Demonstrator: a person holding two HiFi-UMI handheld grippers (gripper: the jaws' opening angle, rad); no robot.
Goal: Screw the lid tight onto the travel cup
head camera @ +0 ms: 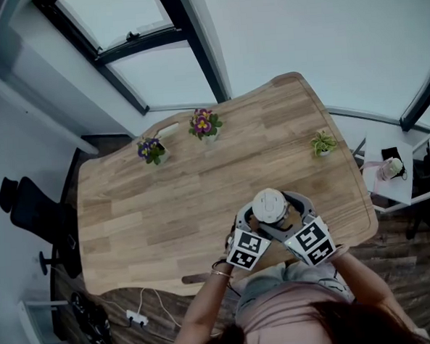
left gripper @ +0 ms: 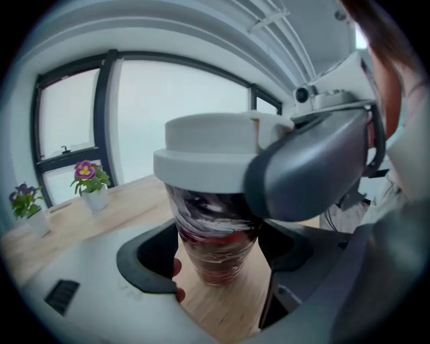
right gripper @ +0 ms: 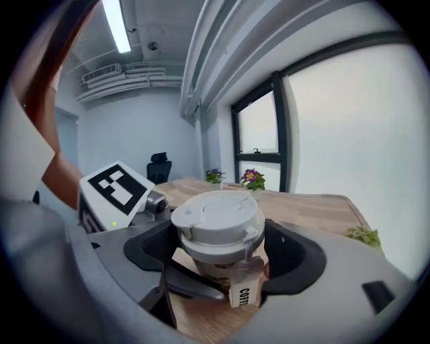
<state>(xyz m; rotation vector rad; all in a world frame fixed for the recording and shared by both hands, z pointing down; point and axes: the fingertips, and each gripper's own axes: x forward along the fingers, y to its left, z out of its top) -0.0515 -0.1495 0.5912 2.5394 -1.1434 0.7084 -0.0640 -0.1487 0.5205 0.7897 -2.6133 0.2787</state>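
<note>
The cup [left gripper: 215, 245] stands upright near the front edge of the wooden surface [head camera: 166, 200], with its white lid [right gripper: 216, 218] on top. The left gripper [left gripper: 218, 259] is closed around the patterned body of the cup, low down, 1 jaw on each side. The right gripper [right gripper: 222, 252] is closed on the lid from the other side, its jaws hugging the rim. A white tag [right gripper: 243, 290] hangs down the side of the cup. 2 pots of purple flowers [head camera: 205, 124] and 1 small green plant [head camera: 322, 143] stand well apart along the far edge.
</note>
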